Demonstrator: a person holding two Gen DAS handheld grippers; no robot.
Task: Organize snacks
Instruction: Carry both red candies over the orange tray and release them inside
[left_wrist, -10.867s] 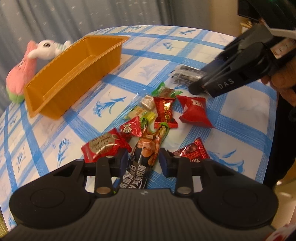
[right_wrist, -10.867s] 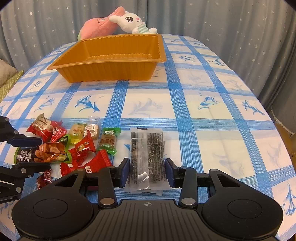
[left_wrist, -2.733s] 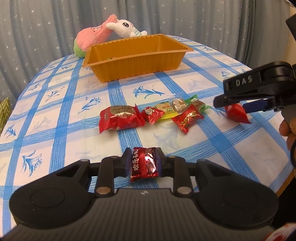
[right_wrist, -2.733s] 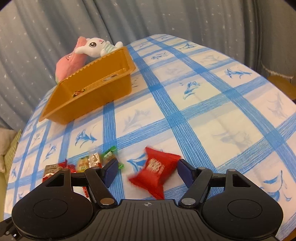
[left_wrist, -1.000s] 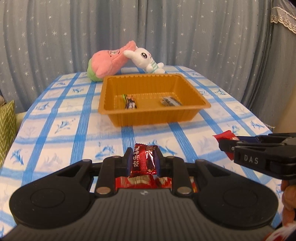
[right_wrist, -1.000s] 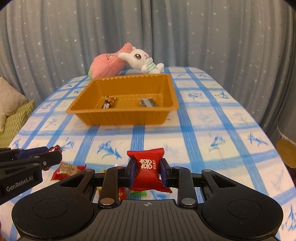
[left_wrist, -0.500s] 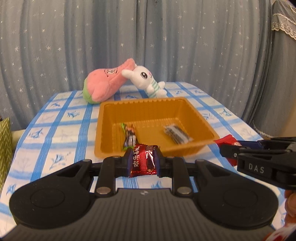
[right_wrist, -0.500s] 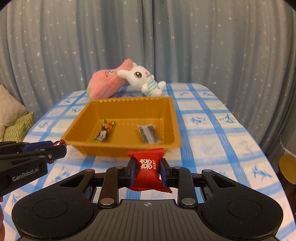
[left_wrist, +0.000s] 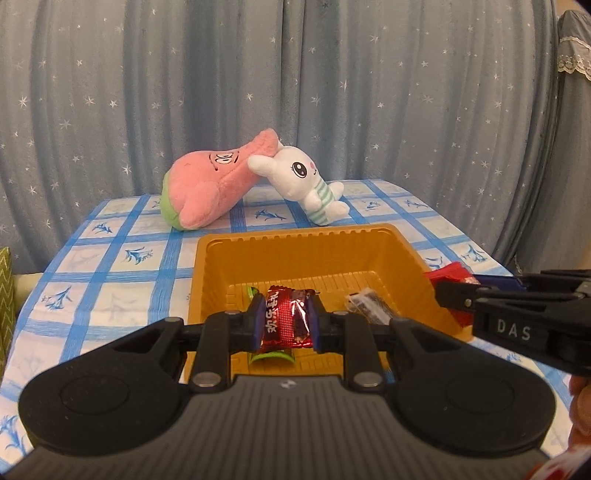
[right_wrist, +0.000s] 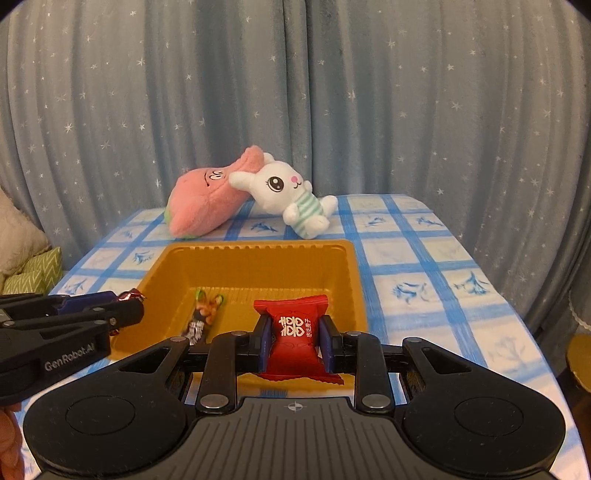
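My left gripper (left_wrist: 284, 325) is shut on a dark red foil candy (left_wrist: 286, 323) and holds it over the near part of the orange tray (left_wrist: 295, 236). My right gripper (right_wrist: 293, 341) is shut on a bright red candy packet (right_wrist: 295, 336) above the tray's near right edge (right_wrist: 351, 280). Inside the tray lie a long green-ended snack bar (right_wrist: 205, 314) and a dark seaweed packet (left_wrist: 373, 306). The right gripper's packet also shows in the left wrist view (left_wrist: 448, 275), and the left gripper shows in the right wrist view (right_wrist: 127, 312).
A pink plush (left_wrist: 207, 188) and a white rabbit plush (left_wrist: 306, 184) lie behind the tray on the blue-checked tablecloth (right_wrist: 424, 266). A starred grey curtain (right_wrist: 369, 92) hangs behind the table. A green patterned cushion (right_wrist: 33, 273) sits off the left edge.
Both grippers have moved forward with their candies, from in front of the tray to over its near part. The tray now looks closer and larger.
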